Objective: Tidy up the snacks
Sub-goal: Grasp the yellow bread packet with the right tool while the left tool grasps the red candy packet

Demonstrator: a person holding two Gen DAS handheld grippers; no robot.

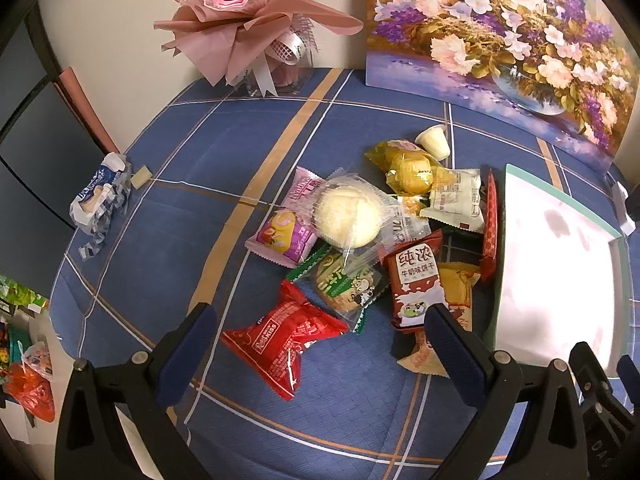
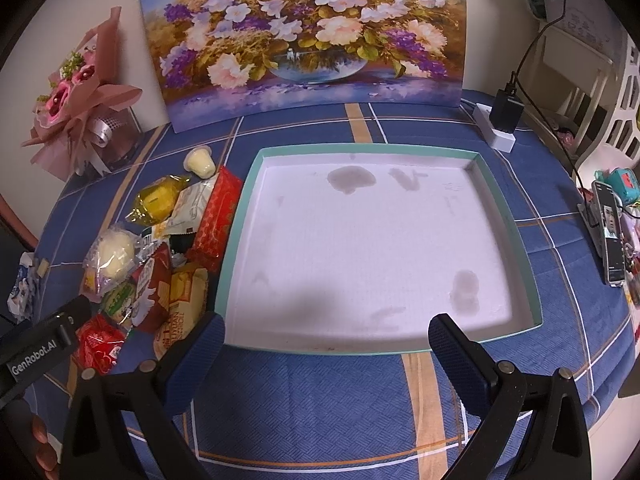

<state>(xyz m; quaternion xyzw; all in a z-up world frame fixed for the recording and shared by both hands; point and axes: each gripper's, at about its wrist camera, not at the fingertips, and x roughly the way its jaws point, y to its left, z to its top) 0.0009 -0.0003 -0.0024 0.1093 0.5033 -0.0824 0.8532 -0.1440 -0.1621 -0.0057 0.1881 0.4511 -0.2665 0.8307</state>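
A pile of wrapped snacks lies on the blue checked tablecloth: a red packet (image 1: 280, 344) nearest, a green biscuit pack (image 1: 340, 284), a round white bun in clear wrap (image 1: 346, 216), a pink packet (image 1: 286, 232), a brown milk-biscuit pack (image 1: 416, 280), a yellow cake (image 1: 408, 168) and a jelly cup (image 1: 434, 140). My left gripper (image 1: 320, 316) is open above the near side of the pile, empty. A shallow white tray with a teal rim (image 2: 244, 200) stands right of the pile with nothing in it. My right gripper (image 2: 326, 332) is open over the tray's near edge, empty. The pile also shows in the right wrist view (image 2: 160, 248).
A flower painting (image 2: 304, 28) leans on the wall behind the tray. A pink bouquet (image 1: 248, 12) stands at the back left. A torn blue-white wrapper (image 1: 100, 200) lies at the table's left edge. A power strip with charger (image 2: 500, 120) and a phone (image 2: 610, 236) are at the right.
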